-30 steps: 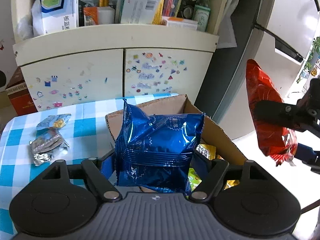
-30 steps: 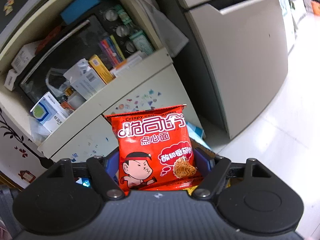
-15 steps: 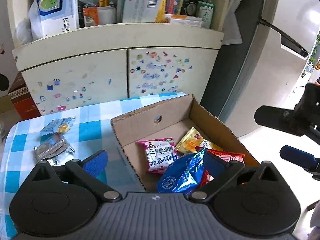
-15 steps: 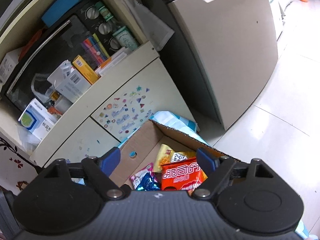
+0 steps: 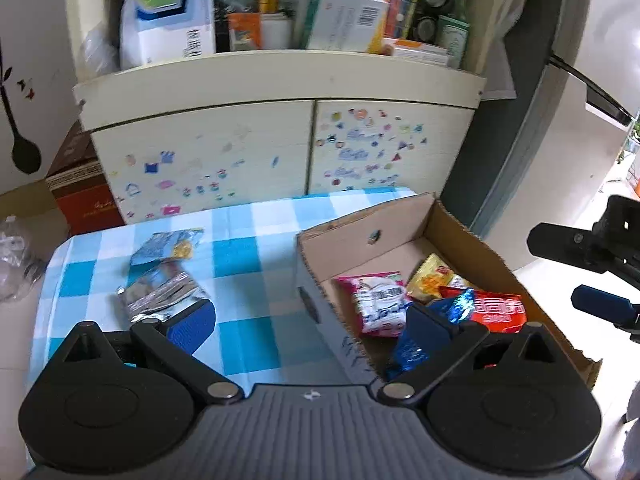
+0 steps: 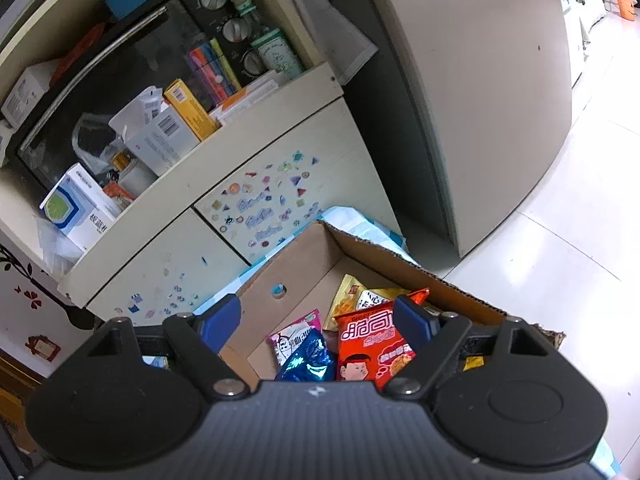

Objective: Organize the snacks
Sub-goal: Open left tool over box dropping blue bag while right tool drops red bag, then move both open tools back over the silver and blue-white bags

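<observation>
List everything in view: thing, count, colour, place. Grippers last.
cardboard box: 1, brown, right on the tablecloth
red packet: 1, in box
blue packet: 1, in box
pink packet: 1, in box
yellow packet: 1, in box
silver packets: 2, left on the cloth
tablecloth: 1, blue-white check
cabinet: 1, cream, stickered doors, behind table
fridge: 1, beige, right
left gripper: open, empty
right gripper: open, empty
</observation>
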A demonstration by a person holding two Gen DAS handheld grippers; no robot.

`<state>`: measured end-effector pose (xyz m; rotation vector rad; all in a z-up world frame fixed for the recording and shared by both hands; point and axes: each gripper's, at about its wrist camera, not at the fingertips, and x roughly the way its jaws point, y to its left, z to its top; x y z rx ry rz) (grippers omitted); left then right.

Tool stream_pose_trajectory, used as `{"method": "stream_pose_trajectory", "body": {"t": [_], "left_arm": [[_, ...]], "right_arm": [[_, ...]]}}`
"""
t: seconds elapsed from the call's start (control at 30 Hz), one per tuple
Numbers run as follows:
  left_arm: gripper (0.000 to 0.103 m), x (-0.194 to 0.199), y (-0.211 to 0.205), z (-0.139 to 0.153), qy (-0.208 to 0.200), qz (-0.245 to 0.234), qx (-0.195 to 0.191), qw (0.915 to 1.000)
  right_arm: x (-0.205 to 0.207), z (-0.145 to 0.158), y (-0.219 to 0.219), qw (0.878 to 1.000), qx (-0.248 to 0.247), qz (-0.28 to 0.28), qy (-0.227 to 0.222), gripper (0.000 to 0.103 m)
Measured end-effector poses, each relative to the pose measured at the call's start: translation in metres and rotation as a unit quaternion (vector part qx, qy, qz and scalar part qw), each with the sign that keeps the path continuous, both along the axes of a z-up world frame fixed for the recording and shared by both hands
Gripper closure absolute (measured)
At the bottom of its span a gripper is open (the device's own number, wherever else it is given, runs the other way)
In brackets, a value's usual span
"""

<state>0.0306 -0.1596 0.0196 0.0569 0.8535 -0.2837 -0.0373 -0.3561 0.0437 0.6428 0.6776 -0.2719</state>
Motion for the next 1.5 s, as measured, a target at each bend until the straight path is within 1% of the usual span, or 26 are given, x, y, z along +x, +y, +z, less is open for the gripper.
{"method": "stream_pose_trajectory", "body": {"t": [0.17,0.33,0.53,0.73,0.9,1.0,1.17,1.23,1.3,1.4,1.5], "left_arm": [[0.0,0.003,0.021,0.0,-0.002,0.011,0.013,0.9999],[0.0,0.007,0.049,-0.003,0.007,0.027,0.015,0.9995],[0.0,0.018,0.096,-0.003,0.01,0.068,0.021,0.9974],[0.0,0.036,0.145,0.0,0.01,0.137,-0.001,0.9905],[0.0,0.05,0.169,-0.002,0.005,0.168,-0.003,0.9858],[0.0,0.056,0.179,-0.013,0.019,0.183,-0.011,0.9828],[0.0,0.068,0.178,-0.032,0.039,0.186,-0.037,0.9811],[0.0,0.074,0.172,-0.041,0.043,0.182,-0.039,0.9815],[0.0,0.079,0.165,-0.048,0.039,0.173,-0.038,0.9834],[0.0,0.089,0.154,-0.061,0.047,0.143,-0.04,0.9877],[0.0,0.095,0.144,-0.071,0.038,0.11,-0.032,0.9928]], "right_arm": [[0.007,-0.003,0.012,1.0,-0.006,0.016,0.006,0.019],[0.014,-0.006,0.027,0.999,-0.015,0.035,0.007,0.019],[0.022,-0.008,0.045,0.997,-0.024,0.072,0.001,0.019],[0.028,-0.01,0.064,0.993,-0.042,0.107,-0.006,0.019],[0.032,-0.012,0.082,0.989,-0.048,0.139,-0.016,0.019],[0.034,-0.013,0.096,0.984,-0.057,0.169,-0.026,0.019],[0.036,-0.016,0.113,0.978,-0.072,0.193,-0.027,0.019],[0.037,-0.017,0.116,0.977,-0.073,0.198,-0.026,0.019],[0.037,-0.018,0.116,0.977,-0.074,0.199,-0.027,0.019],[0.037,-0.02,0.117,0.977,-0.075,0.198,-0.026,0.019],[0.038,-0.021,0.116,0.977,-0.074,0.197,-0.023,0.019]]}}
